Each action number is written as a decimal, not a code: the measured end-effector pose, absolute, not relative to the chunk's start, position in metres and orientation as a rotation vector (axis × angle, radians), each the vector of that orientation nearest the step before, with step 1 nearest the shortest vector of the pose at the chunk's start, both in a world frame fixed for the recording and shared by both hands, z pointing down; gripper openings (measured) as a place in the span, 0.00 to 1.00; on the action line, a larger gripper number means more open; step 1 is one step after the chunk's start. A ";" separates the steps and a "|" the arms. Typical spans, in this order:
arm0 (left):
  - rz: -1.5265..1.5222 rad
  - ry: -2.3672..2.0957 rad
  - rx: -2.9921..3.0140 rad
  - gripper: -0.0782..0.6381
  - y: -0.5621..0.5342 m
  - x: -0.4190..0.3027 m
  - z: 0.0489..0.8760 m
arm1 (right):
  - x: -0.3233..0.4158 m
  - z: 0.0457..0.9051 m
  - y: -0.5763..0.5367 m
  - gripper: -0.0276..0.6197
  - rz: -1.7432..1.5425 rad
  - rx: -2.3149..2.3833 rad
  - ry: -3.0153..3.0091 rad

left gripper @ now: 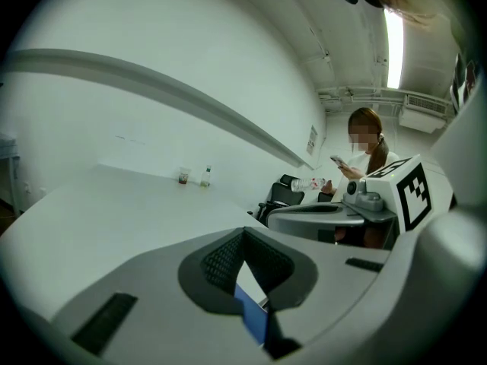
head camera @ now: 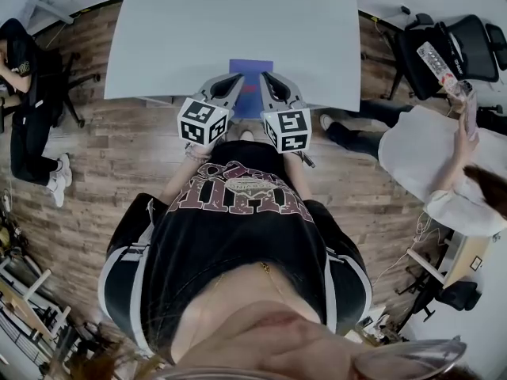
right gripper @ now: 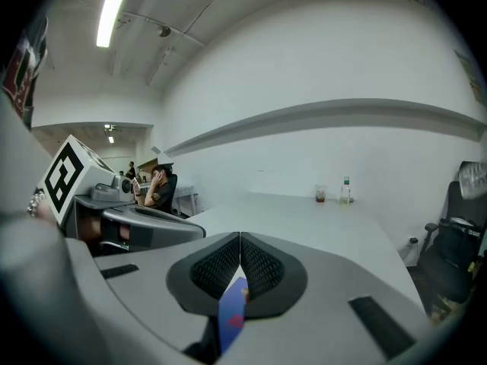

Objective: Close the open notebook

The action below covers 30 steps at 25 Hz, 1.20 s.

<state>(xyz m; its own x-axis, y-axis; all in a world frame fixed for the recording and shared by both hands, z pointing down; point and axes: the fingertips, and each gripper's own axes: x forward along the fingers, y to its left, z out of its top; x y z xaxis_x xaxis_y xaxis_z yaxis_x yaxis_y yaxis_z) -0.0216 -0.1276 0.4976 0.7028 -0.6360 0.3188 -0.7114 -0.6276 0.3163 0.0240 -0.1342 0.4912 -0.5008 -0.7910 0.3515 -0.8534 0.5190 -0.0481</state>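
Notebook [head camera: 250, 74] is lying blue cover up at the near edge of the white table [head camera: 230, 22], just above centre in the head view. It is looking flat, with no page showing.

Both grippers are being held over it. The left gripper [head camera: 234, 80] is overlapping its left edge and the right gripper [head camera: 269, 79] its right edge. Their bodies are angling in toward each other, marker cubes nearest the person's chest.

In the left gripper view the jaws are meeting tip to tip with nothing pinched. A slice of the blue cover is peeking through the gap beneath the ribbed pads [left gripper: 221, 261], low in the frame. The right gripper view is showing the same: tips pressed together, nothing between the pads [right gripper: 217, 268]. The cover is showing a small red mark through the opening below.

Moving outward, a cup [right gripper: 320, 195] and a small bottle [right gripper: 345, 191] are standing side by side at the table's far end. Wood-plank floor [head camera: 111, 157] is surrounding the table. A person in black [head camera: 28, 93] is sitting at the upper left of the head view. At the right edge a person in white [head camera: 432, 165] is holding a phone, beside a black office chair [head camera: 459, 50].
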 end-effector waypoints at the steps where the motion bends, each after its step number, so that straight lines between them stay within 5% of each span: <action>1: 0.236 -1.037 2.494 0.17 -0.127 -0.022 0.495 | 0.023 0.489 -0.134 0.07 0.302 1.381 -2.477; 30: 0.090 -1.007 2.631 0.17 -0.116 -0.011 0.414 | 0.028 0.426 -0.121 0.07 0.248 1.487 -2.543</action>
